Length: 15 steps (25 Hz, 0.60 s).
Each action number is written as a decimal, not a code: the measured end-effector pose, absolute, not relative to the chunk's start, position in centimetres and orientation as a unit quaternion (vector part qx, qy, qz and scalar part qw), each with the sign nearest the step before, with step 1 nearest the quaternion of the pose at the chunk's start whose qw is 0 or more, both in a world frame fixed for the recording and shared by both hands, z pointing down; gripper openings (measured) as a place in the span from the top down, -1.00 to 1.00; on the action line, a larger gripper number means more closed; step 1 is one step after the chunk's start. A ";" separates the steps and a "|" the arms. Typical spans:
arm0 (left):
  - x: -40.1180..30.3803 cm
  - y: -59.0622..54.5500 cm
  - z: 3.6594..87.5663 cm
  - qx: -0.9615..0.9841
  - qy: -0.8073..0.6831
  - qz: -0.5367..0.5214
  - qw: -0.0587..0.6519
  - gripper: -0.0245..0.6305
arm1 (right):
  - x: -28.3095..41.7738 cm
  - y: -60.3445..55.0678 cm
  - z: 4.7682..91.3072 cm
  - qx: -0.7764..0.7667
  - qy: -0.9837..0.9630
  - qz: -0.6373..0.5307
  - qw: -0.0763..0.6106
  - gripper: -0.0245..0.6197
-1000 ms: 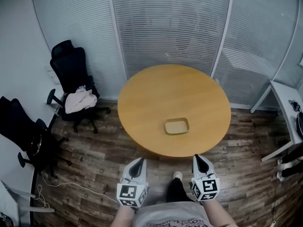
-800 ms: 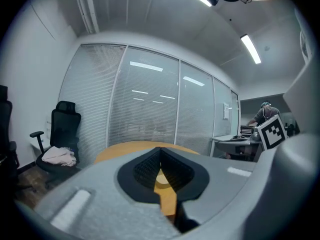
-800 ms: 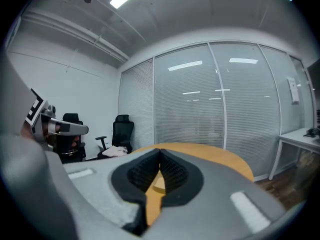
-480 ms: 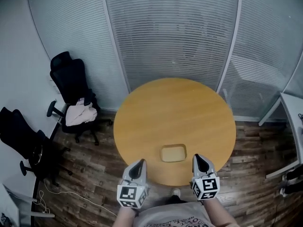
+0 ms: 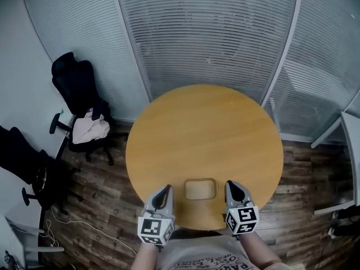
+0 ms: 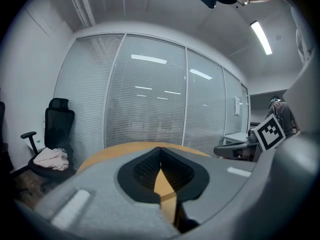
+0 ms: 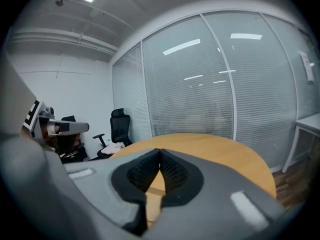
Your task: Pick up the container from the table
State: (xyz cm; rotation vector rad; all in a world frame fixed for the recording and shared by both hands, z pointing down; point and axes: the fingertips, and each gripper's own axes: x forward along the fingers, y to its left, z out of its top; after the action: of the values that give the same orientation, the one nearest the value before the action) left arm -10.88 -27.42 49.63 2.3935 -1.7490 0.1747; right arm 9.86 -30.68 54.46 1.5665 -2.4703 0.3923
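A shallow tan rectangular container (image 5: 201,189) lies near the front edge of the round wooden table (image 5: 204,134). My left gripper (image 5: 164,191) hovers just left of it and my right gripper (image 5: 232,185) just right of it, both pointing toward the far side and apart from the container. In the left gripper view the left gripper (image 6: 160,149) has its tips together with nothing between them. The right gripper (image 7: 160,152) looks the same in the right gripper view. Only tabletop (image 6: 125,149) shows past the jaws there.
A black office chair (image 5: 77,91) with a pale cloth (image 5: 89,129) on its seat stands left of the table, and a second dark chair (image 5: 22,156) sits further left. Glass walls with blinds (image 5: 208,38) close the back. A white desk edge (image 5: 353,122) is at right.
The table and container have drawn much closer in the head view. Both grippers, earlier over the floor short of the table, now flank the container at the near edge.
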 end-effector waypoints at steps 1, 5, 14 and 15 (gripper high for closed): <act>-11.1 -27.7 50.0 0.804 -0.585 0.061 0.089 0.90 | 9.5 -30.8 54.9 0.528 -0.832 0.139 0.099 0.91; -11.6 -29.6 50.7 0.813 -0.570 0.066 0.097 0.90 | 8.9 -31.7 56.8 0.537 -0.817 0.165 0.128 0.91; -13.2 -33.7 52.6 0.830 -0.544 0.080 0.097 0.90 | 7.6 -33.2 63.0 0.524 -0.792 0.223 0.219 0.91; -13.1 -33.9 53.2 0.831 -0.541 0.087 0.098 0.90 | 7.7 -33.3 64.1 0.520 -0.788 0.236 0.231 0.91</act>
State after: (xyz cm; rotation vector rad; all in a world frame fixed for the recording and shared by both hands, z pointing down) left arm -13.14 -33.95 53.21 2.4599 -1.6007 0.2566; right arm 7.66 -33.31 64.12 1.4313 -2.1657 0.6488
